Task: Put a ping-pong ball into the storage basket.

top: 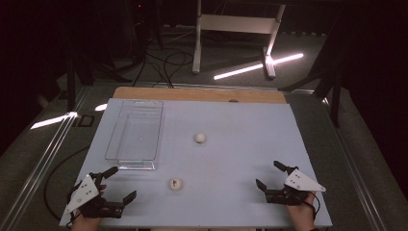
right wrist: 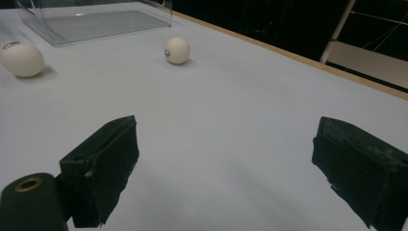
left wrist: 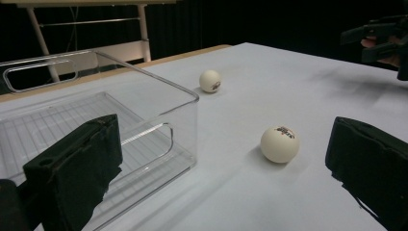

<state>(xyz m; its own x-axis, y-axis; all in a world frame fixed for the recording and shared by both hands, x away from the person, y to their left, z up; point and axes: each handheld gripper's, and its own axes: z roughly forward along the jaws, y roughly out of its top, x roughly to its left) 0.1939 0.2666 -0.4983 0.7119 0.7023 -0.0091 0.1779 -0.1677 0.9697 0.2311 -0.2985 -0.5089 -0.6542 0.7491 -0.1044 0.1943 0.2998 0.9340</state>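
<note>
Two white ping-pong balls lie on the pale table. The near ball [top: 175,184] [left wrist: 279,144] [right wrist: 21,58] rests close to the front edge; the far ball [top: 200,137] [left wrist: 210,81] [right wrist: 177,50] sits mid-table. My left gripper [top: 118,185] [left wrist: 221,168] stands open at the front left, with the near ball a short way ahead between its jaw lines, untouched. My right gripper [top: 273,175] [right wrist: 223,168] stands open at the front right over bare table, holding nothing.
A clear plastic bin [top: 135,134] [left wrist: 120,120] [right wrist: 96,19] stands empty on the left half of the table, right beside my left gripper. A wooden strip [top: 202,94] edges the far side. A white table frame [top: 235,33] stands on the floor beyond.
</note>
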